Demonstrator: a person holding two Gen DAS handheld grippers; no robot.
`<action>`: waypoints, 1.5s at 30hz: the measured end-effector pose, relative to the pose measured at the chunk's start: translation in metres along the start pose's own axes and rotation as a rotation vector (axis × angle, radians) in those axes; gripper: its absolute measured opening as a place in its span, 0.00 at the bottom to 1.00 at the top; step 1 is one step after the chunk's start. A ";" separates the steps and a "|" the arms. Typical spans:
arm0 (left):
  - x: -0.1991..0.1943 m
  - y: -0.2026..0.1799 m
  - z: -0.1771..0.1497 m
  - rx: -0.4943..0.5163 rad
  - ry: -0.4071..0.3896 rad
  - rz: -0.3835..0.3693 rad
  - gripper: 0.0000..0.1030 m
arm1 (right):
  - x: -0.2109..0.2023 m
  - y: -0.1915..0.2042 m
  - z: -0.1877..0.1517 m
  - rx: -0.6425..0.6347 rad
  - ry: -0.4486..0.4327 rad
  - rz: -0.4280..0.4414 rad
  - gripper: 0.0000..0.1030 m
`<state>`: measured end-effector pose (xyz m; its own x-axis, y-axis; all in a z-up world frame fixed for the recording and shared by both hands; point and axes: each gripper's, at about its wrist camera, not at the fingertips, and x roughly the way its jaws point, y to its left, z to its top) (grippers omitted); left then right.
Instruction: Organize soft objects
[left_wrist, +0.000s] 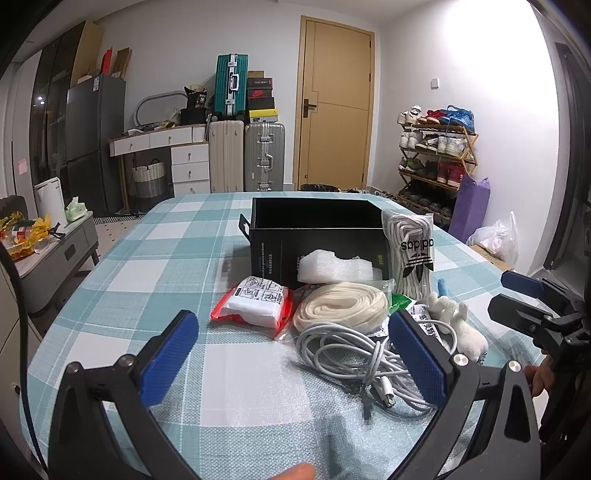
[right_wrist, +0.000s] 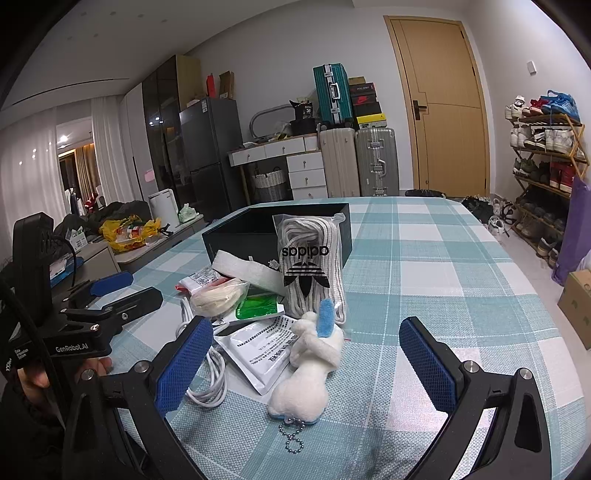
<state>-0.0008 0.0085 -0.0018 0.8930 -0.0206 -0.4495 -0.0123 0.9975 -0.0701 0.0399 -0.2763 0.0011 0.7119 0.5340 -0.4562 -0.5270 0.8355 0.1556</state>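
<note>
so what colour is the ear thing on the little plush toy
Blue, on an otherwise white plush toy; clearest in the right wrist view.

the left gripper (left_wrist: 293, 354) has its jaws spread wide, the blue pads (left_wrist: 171, 356) angled outward from each other, and nothing sits between them. a fingertip (left_wrist: 295, 472) of the holding hand shows at the bottom edge of the left view. the right gripper (right_wrist: 306, 360) is likewise spread wide, gripping nothing, its blue pads (right_wrist: 428, 363) well apart. each gripper shows in the other's view: the right one at the right edge of the left view, the left one at the left edge of the right view, both level and pointing forward, side by side. the left hand (right_wrist: 40, 376) is wrapped around its handle.
</note>
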 end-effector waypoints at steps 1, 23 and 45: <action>-0.001 -0.001 0.000 0.002 -0.002 0.002 1.00 | 0.000 0.000 0.000 0.001 -0.001 -0.002 1.00; -0.001 -0.002 0.000 0.008 0.005 0.001 1.00 | 0.003 0.000 -0.001 -0.003 0.004 0.006 1.00; -0.001 -0.003 0.001 0.015 0.004 0.003 1.00 | 0.007 0.001 -0.002 -0.016 0.029 -0.012 1.00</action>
<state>-0.0012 0.0056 -0.0003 0.8911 -0.0174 -0.4535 -0.0086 0.9984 -0.0552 0.0436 -0.2719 -0.0039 0.7045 0.5203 -0.4827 -0.5264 0.8393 0.1363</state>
